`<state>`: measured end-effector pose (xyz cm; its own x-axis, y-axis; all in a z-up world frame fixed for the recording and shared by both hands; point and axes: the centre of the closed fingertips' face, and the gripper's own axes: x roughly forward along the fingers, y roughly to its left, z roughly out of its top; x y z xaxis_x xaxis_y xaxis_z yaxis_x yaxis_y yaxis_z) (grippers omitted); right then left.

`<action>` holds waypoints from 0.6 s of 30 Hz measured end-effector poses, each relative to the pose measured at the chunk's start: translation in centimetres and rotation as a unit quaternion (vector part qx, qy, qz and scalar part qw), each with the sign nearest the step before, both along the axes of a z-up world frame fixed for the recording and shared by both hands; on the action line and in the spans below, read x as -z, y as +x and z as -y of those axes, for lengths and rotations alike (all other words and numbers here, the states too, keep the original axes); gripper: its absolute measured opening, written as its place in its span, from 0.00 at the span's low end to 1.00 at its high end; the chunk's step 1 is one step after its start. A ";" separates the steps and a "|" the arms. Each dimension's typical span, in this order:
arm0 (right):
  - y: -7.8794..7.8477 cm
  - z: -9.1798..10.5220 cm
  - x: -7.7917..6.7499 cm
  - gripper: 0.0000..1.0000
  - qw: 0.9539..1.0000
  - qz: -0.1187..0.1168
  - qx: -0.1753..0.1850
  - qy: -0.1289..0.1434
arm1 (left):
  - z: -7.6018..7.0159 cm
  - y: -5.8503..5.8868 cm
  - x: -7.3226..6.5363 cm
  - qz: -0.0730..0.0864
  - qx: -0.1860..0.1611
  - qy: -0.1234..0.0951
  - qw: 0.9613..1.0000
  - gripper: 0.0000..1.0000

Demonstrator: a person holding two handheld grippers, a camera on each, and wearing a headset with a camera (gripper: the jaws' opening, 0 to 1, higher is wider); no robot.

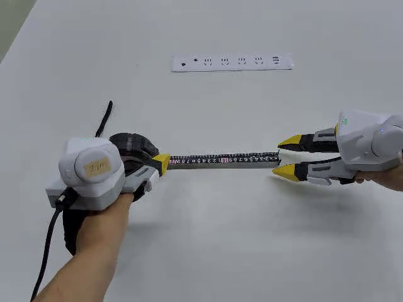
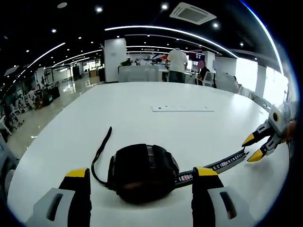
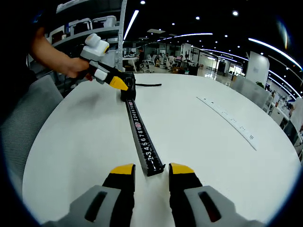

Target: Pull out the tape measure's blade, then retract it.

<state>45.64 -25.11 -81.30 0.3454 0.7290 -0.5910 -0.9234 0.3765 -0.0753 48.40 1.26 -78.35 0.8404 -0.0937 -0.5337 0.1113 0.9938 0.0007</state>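
left hand-held gripper (image 2: 142,172) wide around tape measure (image 1: 133,148), right hand-held gripper (image 1: 279,158) parted astride blade (image 1: 220,160) tip

The tape measure's blade (image 3: 143,142) bears numerals 2 through 9 near its tip.

The head view looks down from above and behind the work onto the white table (image 1: 208,251). It is far enough off to take in the left gripper (image 1: 156,170), the right gripper (image 1: 278,158) and the blade (image 1: 220,160) between them. The left gripper view sits low, close behind the tape measure case (image 2: 142,172), and faces across the table with the right gripper at its right edge. The right gripper view sits low at the blade's end and faces back along it to the left gripper. All three share the blade and the power strip (image 1: 233,61).
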 end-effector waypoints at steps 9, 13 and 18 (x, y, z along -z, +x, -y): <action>0.2 -0.4 0.5 0.21 1.000 -0.001 -0.009 -0.006 | -0.2 0.4 0.6 -0.010 -0.017 0.000 1.000 0.77; 0.5 -0.3 0.6 0.16 1.000 0.003 -0.006 -0.010 | -0.2 0.5 0.9 -0.016 -0.024 -0.005 1.000 0.74; 0.5 -0.2 0.6 0.15 1.000 0.002 -0.006 -0.010 | -0.3 0.8 1.0 -0.017 -0.028 -0.009 0.999 0.70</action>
